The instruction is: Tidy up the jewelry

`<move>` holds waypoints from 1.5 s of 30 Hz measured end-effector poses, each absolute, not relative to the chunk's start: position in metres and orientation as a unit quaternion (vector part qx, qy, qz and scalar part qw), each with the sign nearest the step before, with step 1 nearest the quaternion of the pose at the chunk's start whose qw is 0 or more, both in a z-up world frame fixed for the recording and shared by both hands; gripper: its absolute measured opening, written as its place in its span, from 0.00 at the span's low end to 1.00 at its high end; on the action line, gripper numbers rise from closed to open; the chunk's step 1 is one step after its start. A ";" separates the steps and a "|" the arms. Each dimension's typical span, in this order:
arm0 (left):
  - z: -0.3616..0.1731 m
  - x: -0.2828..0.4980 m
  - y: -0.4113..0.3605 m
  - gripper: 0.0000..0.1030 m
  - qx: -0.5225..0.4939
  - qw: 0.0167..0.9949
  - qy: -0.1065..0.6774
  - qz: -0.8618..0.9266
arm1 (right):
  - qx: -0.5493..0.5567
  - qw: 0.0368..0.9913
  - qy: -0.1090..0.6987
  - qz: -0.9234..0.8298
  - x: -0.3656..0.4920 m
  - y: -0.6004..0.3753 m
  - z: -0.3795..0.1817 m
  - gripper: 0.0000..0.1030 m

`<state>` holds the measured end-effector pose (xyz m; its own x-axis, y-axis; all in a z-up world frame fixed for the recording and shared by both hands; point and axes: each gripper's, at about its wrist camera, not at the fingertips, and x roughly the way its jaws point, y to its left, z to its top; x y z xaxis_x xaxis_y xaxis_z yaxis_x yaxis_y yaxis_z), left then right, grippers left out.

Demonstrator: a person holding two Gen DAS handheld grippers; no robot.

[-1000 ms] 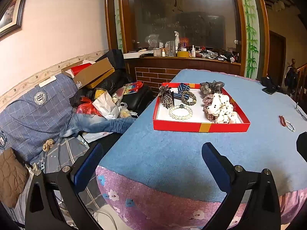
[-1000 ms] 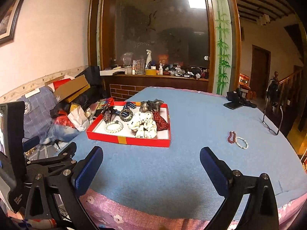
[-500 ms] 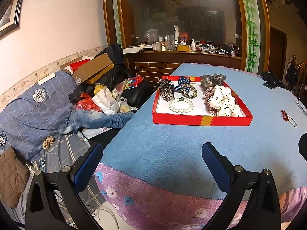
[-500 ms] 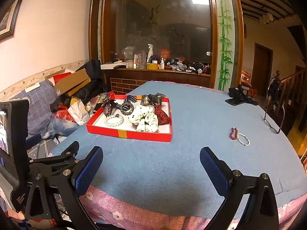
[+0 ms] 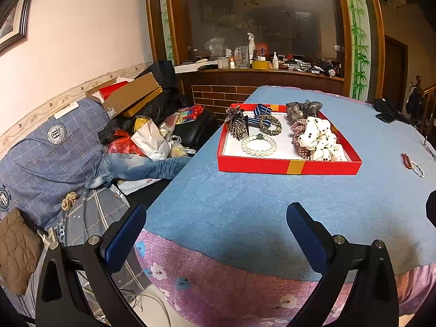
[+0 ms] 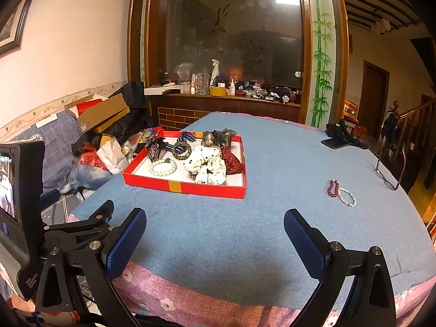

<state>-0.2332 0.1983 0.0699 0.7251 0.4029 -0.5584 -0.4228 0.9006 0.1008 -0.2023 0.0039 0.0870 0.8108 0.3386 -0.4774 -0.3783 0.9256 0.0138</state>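
Both pairs of jaws are spread wide with nothing held between them. The left gripper (image 5: 215,226) is poised over the near edge of the table (image 5: 245,204), which is covered by a blue cloth, at about 6 o'clock from the red tray (image 5: 288,164). To the far left, at 9 o'clock from the tray, a cluttered sofa (image 5: 54,147) is seen, with jeans (image 5: 136,167) draped towards the table edge.

Inside the tray, from left to right, a dark beaded hair clip (image 5: 237,125), a pearl bracelet (image 5: 258,144) at the front, a blue striped bow (image 5: 259,111) at the back, a braided ring-shaped tie (image 5: 269,124), a grey scrunchie (image 5: 303,109) at the 1 o'clock corner and a white dotted scrunchie (image 5: 318,139) over a checked one are laid.

The right gripper (image 6: 215,224) is likewise held over the near table edge, with the tray (image 6: 185,186) at about 11 o'clock from it. Part of the left gripper's body (image 6: 21,204) is seen at its 9 o'clock. Two loose bracelets, a dark red bead bracelet (image 6: 333,188) and a white bead bracelet (image 6: 347,196), lie touching each other on the cloth at about 2 o'clock from the right gripper, well apart from the tray. Spectacles (image 6: 389,169) rest further right, and a black phone stand (image 6: 338,137) is placed at 1 o'clock.
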 end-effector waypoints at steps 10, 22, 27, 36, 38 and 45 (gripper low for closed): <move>0.068 -0.233 0.199 0.99 -0.018 0.928 0.299 0.223 | -0.046 0.950 0.242 0.190 -0.203 0.006 0.085 1.00; 0.065 -0.234 0.201 0.99 -0.017 0.928 0.301 0.219 | -0.049 0.950 0.243 0.191 -0.202 0.006 0.086 1.00; 0.065 -0.235 0.201 0.99 -0.017 0.928 0.301 0.218 | -0.051 0.950 0.243 0.192 -0.202 0.006 0.087 1.00; 0.061 -0.233 0.200 0.99 -0.017 0.928 0.304 0.216 | -0.051 0.948 0.247 0.195 -0.202 0.004 0.086 1.00; 0.061 -0.234 0.199 1.00 -0.017 0.928 0.305 0.215 | -0.050 0.947 0.248 0.195 -0.201 0.003 0.085 1.00; 0.058 -0.232 0.199 0.99 -0.019 0.927 0.309 0.212 | -0.050 0.947 0.251 0.196 -0.200 0.002 0.085 1.00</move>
